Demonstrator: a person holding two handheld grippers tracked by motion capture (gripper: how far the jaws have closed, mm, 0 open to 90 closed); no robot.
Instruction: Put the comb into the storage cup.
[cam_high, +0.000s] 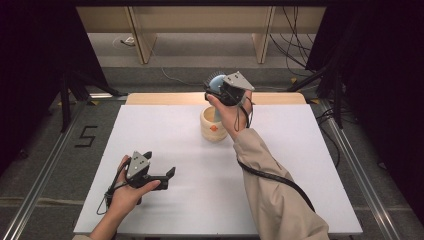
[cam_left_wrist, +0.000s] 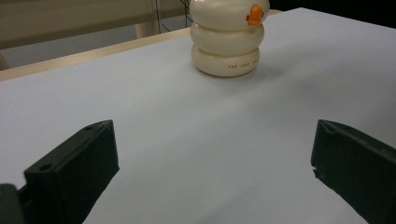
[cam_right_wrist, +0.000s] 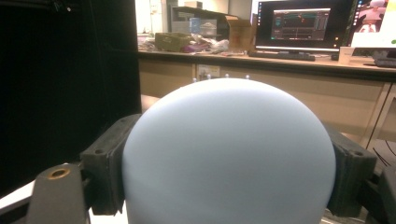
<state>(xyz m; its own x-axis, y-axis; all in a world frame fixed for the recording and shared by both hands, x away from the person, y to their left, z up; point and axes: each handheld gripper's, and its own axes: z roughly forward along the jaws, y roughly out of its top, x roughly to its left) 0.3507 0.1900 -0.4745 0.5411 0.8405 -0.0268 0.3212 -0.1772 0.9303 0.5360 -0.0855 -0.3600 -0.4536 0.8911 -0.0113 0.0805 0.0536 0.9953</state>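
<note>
I am holding my right tool (cam_high: 223, 89) clamped on a pale blue, smooth, rounded brush head (cam_right_wrist: 229, 154); its two black jaws are pressing against the dome's left and right flanks in the right gripper view, so the grip is wide but firm. In the high view that blue piece (cam_high: 216, 82) is hanging just above the cream, ribbed ceramic holder with a small orange duck on its side (cam_high: 213, 125), and a pale stem seems to be running down into the holder's mouth, though I cannot tell whether it is touching the bottom. The holder is standing upright toward the far middle of the white bench (cam_high: 165, 140). My left tool (cam_high: 165, 179) is resting low near the front left of the bench, jaws wide apart with nothing between them, pointing at the holder (cam_left_wrist: 227, 39) from well apart. To do this step well, I judge I should be keeping the stem vertical and centred over the opening, moving slowly so the rim is not knocked, and bringing the left tool up to steady the holder if it starts tipping.
</note>
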